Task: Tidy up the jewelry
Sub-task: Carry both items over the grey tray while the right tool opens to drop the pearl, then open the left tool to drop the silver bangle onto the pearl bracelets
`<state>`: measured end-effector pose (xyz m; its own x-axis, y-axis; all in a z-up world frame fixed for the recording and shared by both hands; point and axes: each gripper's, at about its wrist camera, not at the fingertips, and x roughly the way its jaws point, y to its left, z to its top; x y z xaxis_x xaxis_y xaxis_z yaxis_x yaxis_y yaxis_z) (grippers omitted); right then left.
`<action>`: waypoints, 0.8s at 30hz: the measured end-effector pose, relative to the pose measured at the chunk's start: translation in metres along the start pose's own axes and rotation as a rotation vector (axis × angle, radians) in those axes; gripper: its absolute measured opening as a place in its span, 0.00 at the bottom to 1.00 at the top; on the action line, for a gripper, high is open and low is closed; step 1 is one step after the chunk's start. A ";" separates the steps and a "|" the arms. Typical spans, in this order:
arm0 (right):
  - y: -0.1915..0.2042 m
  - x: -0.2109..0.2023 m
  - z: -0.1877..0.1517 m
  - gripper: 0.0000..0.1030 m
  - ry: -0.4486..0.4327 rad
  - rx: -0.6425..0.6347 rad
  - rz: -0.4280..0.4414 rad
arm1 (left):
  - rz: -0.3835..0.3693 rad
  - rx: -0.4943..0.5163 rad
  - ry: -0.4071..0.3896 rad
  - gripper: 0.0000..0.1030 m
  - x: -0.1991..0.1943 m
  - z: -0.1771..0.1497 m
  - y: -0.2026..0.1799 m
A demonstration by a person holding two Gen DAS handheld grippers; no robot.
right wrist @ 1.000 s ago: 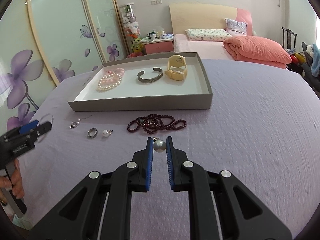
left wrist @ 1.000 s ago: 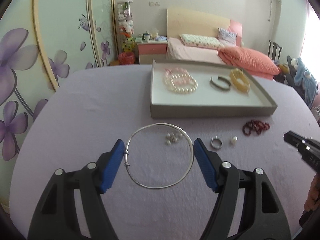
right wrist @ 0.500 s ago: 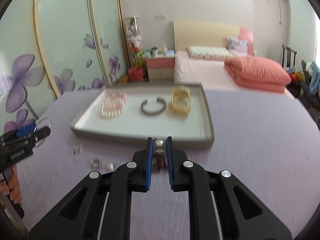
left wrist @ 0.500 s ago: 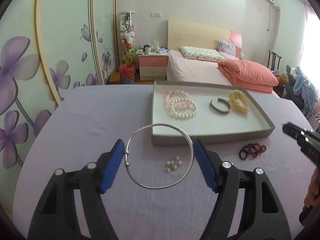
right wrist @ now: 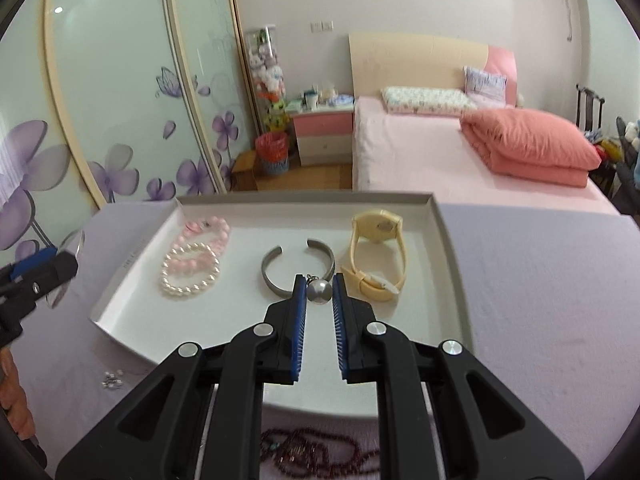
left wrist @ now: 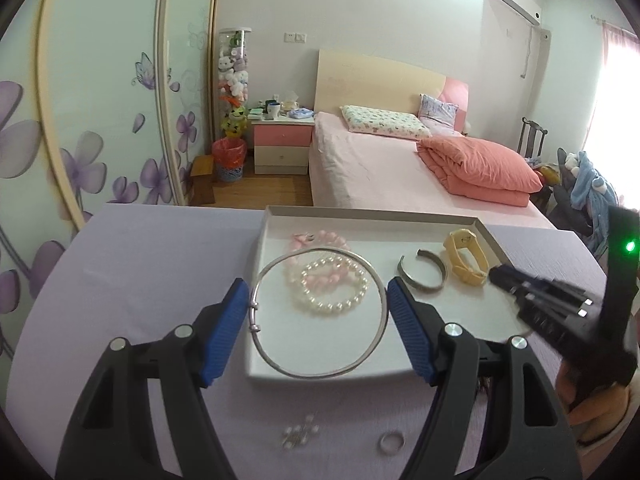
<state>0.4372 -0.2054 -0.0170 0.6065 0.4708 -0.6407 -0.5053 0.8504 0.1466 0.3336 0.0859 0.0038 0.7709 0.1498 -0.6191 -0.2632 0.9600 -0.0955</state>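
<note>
Tongs have carried over the tray point(left wrist: 486, 227): my left gripper point(left wrist: 318, 300) clamps the silver bangle point(left wrist: 376, 340), my right gripper point(right wrist: 319, 292) pinches the pearl earring point(right wrist: 319, 292); both are ready to set down.

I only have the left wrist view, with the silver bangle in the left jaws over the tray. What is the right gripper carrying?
Observer: The right gripper is shut on a small silver ball pendant.
Operator: My own gripper hides the near cloth. Where is the dark red bead strand?
Observer: The dark red bead strand lies bunched on the purple cloth, in front of the tray, below the right gripper.
</note>
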 end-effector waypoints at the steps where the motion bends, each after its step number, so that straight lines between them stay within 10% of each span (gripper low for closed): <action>1: -0.001 0.006 -0.001 0.14 0.007 0.001 -0.006 | -0.002 0.000 0.005 0.67 0.006 0.002 -0.002; 11: -0.009 0.020 -0.009 0.15 0.023 0.011 -0.012 | -0.016 0.000 0.034 0.67 0.038 0.004 -0.008; 16: -0.012 0.019 -0.009 0.42 0.031 0.035 0.001 | -0.018 0.000 0.039 0.67 0.042 0.003 -0.010; 24: -0.012 0.008 -0.006 0.49 0.005 0.020 0.016 | -0.019 -0.001 0.055 0.67 0.056 0.003 -0.015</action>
<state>0.4441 -0.2130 -0.0285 0.5953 0.4829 -0.6422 -0.5021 0.8476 0.1719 0.3822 0.0805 -0.0267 0.7429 0.1178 -0.6589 -0.2492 0.9623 -0.1089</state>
